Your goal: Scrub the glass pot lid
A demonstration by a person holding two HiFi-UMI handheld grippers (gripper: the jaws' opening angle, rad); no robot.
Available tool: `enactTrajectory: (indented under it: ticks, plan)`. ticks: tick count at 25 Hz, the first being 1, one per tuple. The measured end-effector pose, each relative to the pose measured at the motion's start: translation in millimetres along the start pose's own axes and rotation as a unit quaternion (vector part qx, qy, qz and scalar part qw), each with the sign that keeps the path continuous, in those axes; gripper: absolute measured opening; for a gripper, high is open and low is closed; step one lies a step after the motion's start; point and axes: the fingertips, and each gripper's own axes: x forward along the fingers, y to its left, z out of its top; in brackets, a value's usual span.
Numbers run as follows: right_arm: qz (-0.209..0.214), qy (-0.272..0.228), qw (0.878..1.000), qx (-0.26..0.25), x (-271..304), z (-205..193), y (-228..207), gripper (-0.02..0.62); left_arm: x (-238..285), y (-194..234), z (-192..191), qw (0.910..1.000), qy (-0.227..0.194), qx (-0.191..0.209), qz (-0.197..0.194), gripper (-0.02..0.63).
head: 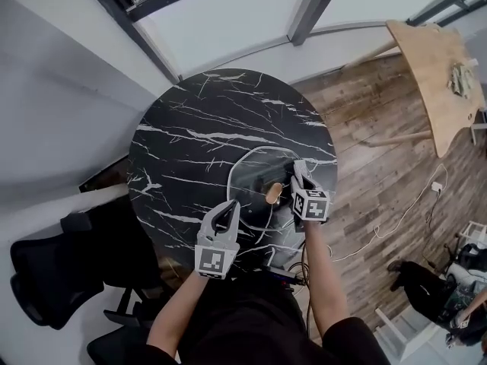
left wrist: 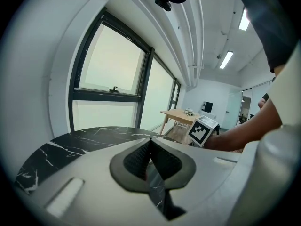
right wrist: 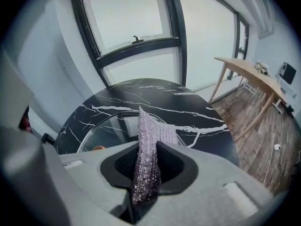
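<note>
The glass pot lid (head: 255, 169) lies flat on the round black marble table (head: 190, 128), at its near right, with its wooden knob (head: 272, 194) up. My right gripper (head: 298, 172) is over the lid just right of the knob, shut on a silvery-pink mesh scrub cloth (right wrist: 149, 135). The cloth sticks out past the jaws of this gripper (right wrist: 146, 147) towards the lid (right wrist: 106, 126). My left gripper (head: 228, 208) sits at the lid's near-left rim. In its own view that gripper (left wrist: 150, 144) has its jaws shut, with nothing visible between them.
A light wooden table (head: 437, 74) stands on the plank floor at the far right, and a white cable (head: 403, 211) runs across the floor. Black office chairs (head: 46, 280) stand at the lower left. A window wall runs behind the marble table. A person (head: 426, 287) is at the lower right.
</note>
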Motion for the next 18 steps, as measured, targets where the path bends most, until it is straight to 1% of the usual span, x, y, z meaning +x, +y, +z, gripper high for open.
enactTrajectory:
  ticks: [4, 6, 8, 14, 18]
  plan:
    - [0.013, 0.005, 1.000, -0.007, 5.7, 7.7, 5.3, 0.083, 0.0, 3.0, 0.5, 1.0000, 0.003, -0.002, 0.002, 0.003]
    - [0.025, 0.010, 1.000, -0.009, 9.1, 12.2, 9.3, 0.083, -0.1, 4.1, 3.1, 1.0000, 0.008, -0.005, 0.000, 0.003]
    - [0.038, 0.019, 0.999, -0.014, 12.9, 16.8, 13.4, 0.083, -0.4, 7.2, 0.1, 1.0000, 0.004, -0.003, 0.003, 0.003]
    - [0.058, 0.037, 0.996, -0.050, 22.7, 30.6, 25.4, 0.083, -3.0, 13.5, -1.9, 1.0000, -0.001, -0.002, 0.008, 0.003]
    - [0.068, 0.046, 0.993, -0.083, 28.0, 35.9, 34.5, 0.083, -6.7, 16.8, -1.9, 0.9999, -0.002, -0.004, 0.011, 0.003]
